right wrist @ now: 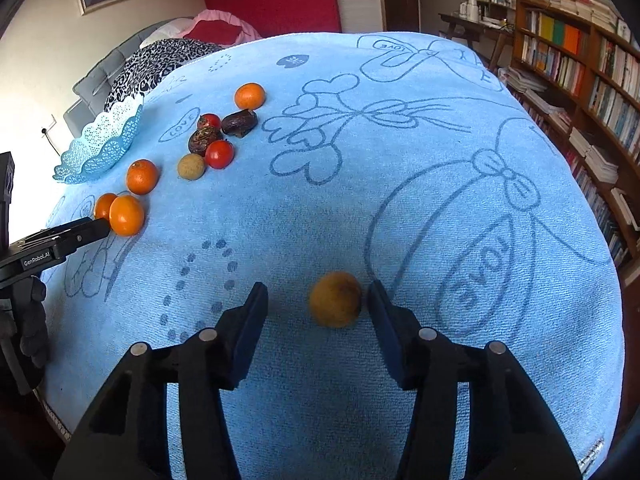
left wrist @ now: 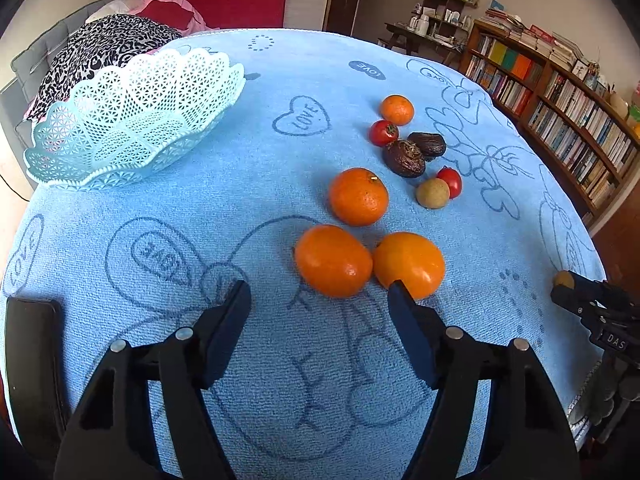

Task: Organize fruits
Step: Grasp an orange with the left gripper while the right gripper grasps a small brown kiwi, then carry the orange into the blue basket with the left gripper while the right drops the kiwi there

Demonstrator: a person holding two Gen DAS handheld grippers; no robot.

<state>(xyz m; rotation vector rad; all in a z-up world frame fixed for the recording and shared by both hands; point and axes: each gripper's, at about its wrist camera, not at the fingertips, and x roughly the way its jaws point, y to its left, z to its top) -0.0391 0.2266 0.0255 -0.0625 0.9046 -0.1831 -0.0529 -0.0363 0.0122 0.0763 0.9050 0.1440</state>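
A pale blue lattice basket (left wrist: 136, 120) stands empty at the far left of the blue towel-covered table (left wrist: 280, 380). Two large oranges (left wrist: 333, 261) (left wrist: 409, 264) lie just ahead of my left gripper (left wrist: 318, 292), which is open; its right fingertip overlaps the right-hand orange. Beyond are another orange (left wrist: 359, 197), a small orange (left wrist: 396, 110), two tomatoes (left wrist: 383, 133) (left wrist: 451, 181), two dark wrinkled fruits (left wrist: 404, 158) and a tan round fruit (left wrist: 433, 193). A second tan fruit (right wrist: 336, 299) sits between the open fingers of my right gripper (right wrist: 317, 288), close against the right finger.
Bookshelves (right wrist: 592, 92) line the wall to the right of the table. A grey sofa with a leopard-print cloth (left wrist: 100, 48) is behind the basket. A black object (left wrist: 32, 360) stands at the near left table edge. A gloved hand (right wrist: 28, 320) holds the left gripper.
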